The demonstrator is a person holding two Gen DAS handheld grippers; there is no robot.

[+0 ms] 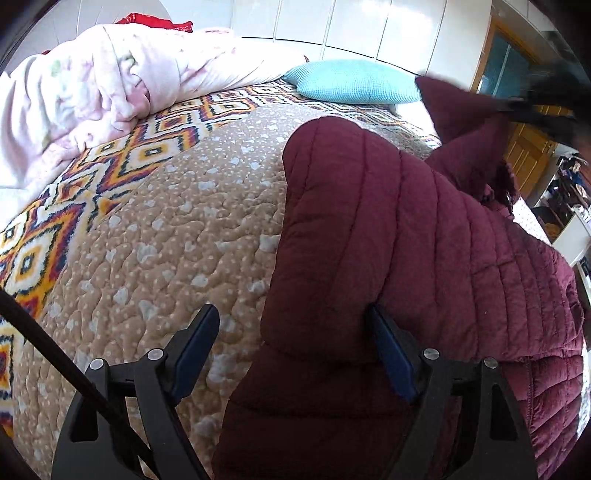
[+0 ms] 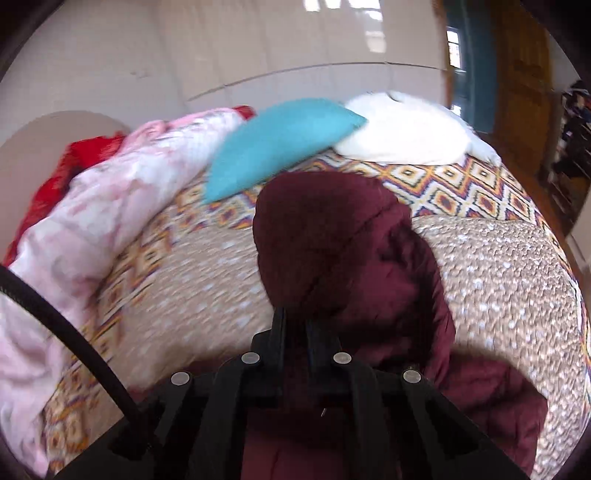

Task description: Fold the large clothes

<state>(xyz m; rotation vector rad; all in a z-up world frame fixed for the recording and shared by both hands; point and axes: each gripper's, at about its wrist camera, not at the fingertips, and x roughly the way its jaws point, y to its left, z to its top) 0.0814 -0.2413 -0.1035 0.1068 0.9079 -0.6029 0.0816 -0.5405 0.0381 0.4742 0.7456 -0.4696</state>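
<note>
White wall panels [image 1: 354, 26] stand behind a big bed. On the bed lies a tan quilt [image 1: 155, 236] with small white spots, and under it a blanket [image 1: 122, 162] with orange, white and blue diamond shapes. A dark red puffer jacket [image 1: 369, 229] lies on the tan quilt. It is puffy, with long stitched lines.

Beyond the jacket, near the wall, rests a teal pillow [image 1: 354, 81]. A white pillow [image 2: 402, 129] sits just beside the teal one. A heap of pink bedding [image 1: 92, 92] lies on the far side of the quilt from the jacket, and something red [image 1: 155, 21] peeks out behind the heap. A wooden door [image 2: 517, 74] stands past the white pillow.

The left gripper [image 1: 291, 325] hangs low over the near edge of the jacket. Its fingers are wide apart. One blue finger [image 1: 391, 354] touches a fold of the jacket, and the other is over the tan quilt. They do not squeeze the jacket.

The right gripper [image 2: 295, 325] has its fingers together. A part of the jacket bulges up right in front of the tips, and more of the jacket lies under the gripper. This view is blurry, so I cannot tell for sure if cloth is pinched there. A black cable [image 2: 66, 332] curves beside the right gripper.
</note>
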